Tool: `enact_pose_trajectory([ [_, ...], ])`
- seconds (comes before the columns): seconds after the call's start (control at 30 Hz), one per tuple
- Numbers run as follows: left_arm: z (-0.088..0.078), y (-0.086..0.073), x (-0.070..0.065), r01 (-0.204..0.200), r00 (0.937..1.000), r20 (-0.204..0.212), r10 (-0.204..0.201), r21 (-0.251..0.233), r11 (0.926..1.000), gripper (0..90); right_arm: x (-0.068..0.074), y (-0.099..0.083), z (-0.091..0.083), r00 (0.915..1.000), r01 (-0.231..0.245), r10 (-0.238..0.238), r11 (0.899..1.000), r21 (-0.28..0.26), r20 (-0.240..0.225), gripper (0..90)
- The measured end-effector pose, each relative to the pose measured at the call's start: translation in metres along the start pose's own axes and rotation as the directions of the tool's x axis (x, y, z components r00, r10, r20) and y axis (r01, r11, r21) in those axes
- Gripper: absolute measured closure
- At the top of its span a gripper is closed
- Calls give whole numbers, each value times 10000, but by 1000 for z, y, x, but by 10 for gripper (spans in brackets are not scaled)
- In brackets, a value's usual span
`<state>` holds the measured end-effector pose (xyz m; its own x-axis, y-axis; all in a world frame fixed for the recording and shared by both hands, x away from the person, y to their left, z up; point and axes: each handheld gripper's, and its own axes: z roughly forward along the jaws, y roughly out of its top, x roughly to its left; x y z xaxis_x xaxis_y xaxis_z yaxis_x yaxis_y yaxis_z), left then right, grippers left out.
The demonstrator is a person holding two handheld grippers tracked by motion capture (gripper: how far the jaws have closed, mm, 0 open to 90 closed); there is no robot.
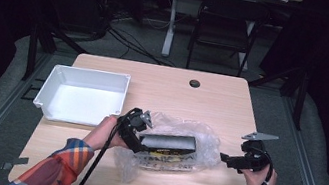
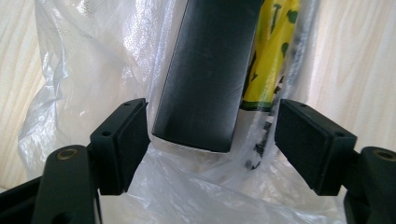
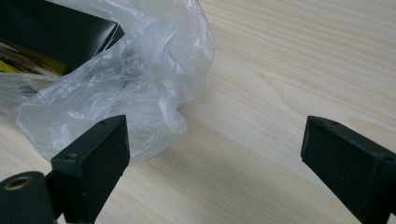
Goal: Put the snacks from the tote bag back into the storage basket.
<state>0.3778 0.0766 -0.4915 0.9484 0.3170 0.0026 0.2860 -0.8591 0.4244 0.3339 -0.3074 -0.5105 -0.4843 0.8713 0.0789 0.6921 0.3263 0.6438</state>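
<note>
Where two grippers meet — one bag (image 1: pixel 168 146), one box (image 1: pixel 168 142)

A black box (image 1: pixel 167 143) with a yellow printed side lies flat inside a crumpled clear plastic bag (image 1: pixel 198 133), toward the near edge of the counter (image 1: pixel 212 98), its one end poking out of the bag's mouth.

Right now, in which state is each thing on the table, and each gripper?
Clear plastic bag: crumpled, lying flat, around the box.
Black and yellow cardboard box: lying inside the bag.
White plastic bin: upright, empty.
Left gripper: open, box end between its jaws.
Right gripper: open, holding nothing.
</note>
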Motion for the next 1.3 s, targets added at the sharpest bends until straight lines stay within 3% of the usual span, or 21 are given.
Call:
enact_pose_trajectory([
  [0.27, 13, 8, 5, -355, 9994, 67, 352, 605, 9975, 313, 0, 0, 1, 9997, 120, -121, 9999, 35, 200, 82],
  [0.6, 29, 14, 7, -798, 9968, 62, 796, 1310, 9882, 376, -4, -2, -1, 9997, 15, -16, 10000, 27, 264, 77],
  [0.97, 43, 20, 6, -1266, 9918, 96, 1275, 2148, 9684, 381, -6, -3, 1, 9996, -168, 167, 9999, 16, 249, 75],
  [1.07, 44, 22, 5, -1452, 9892, 120, 1461, 2192, 9648, 405, -6, -3, 1, 9996, -121, 118, 9999, 89, 270, 75],
  [1.2, 44, 22, 5, -1576, 9875, 291, 1550, 2075, 9655, 427, -7, -3, 0, 9993, -182, 181, 9998, 19, 329, 76],
  [1.27, 44, 22, 4, -1607, 9867, 96, 1623, 2057, 9653, 429, -7, -3, 0, 9994, -175, 174, 9998, 31, 298, 76],
  [1.3, 43, 22, 5, -1633, 9866, 290, 1608, 2069, 9646, 430, -7, -3, -1, 9993, -183, 181, 9998, 51, 342, 76],
])
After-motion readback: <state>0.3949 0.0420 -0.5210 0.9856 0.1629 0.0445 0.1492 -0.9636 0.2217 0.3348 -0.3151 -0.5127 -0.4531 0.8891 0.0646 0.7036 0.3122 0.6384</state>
